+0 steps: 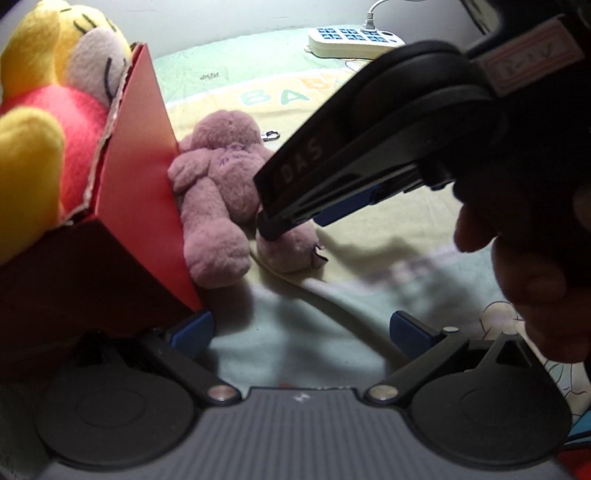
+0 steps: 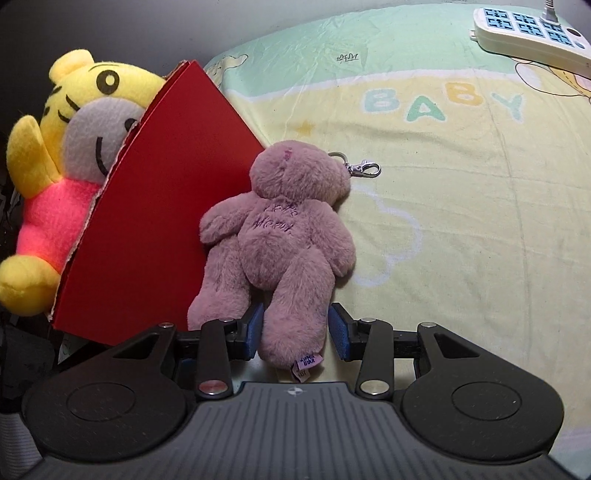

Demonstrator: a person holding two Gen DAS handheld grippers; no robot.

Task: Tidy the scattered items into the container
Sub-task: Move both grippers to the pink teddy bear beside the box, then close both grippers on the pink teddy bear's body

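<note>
1. A purple teddy bear (image 2: 280, 236) lies face down on a yellow and green baby blanket (image 2: 461, 221), in the middle of the right wrist picture.
2. The bear leans against the side of a red box (image 2: 162, 206) on the left of that picture.
3. A yellow tiger toy (image 2: 62, 155) with a pink shirt sits inside the red box, at the far left.
4. The right gripper (image 2: 295, 330) sits at the bottom middle, with one blue pad on each side of the bear's leg. The pads are close to the fur, but I cannot tell if they squeeze it.
5. The left gripper (image 1: 303, 332) is at the bottom of its own picture. Its blue pads are wide apart, with nothing between them.
6. A silver clip (image 2: 364, 169) lies by the bear's head.
7. A white power strip (image 2: 532, 31) sits in the upper right corner.
</note>
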